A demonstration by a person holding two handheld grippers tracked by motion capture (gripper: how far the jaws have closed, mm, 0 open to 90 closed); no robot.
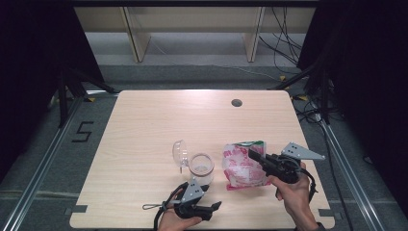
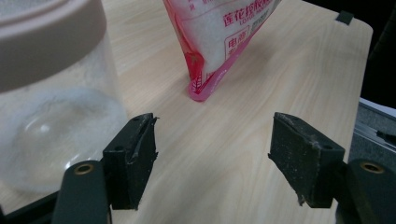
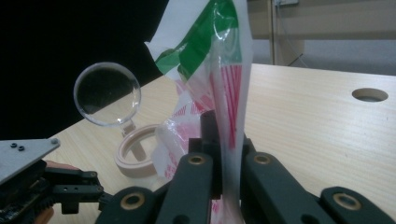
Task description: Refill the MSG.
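Right gripper [image 1: 255,156] clamped on pink-and-white bag [image 1: 242,164], film pinched between closed jaws near green top edge; bag hung tilted, lower corner at table [image 1: 144,125]. Left gripper [image 2: 212,154] jaws stood wide, nothing between them. Clear jar [image 2: 51,93] with beige rim just beside its left finger; hinged lid [image 3: 107,94] stood open. Bag corner lay ahead of the fingers, apart.

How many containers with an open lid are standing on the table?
1. The clear jar with its hinged lid flipped up stands near the table's front edge, left of the pink bag. Nothing seems hidden.
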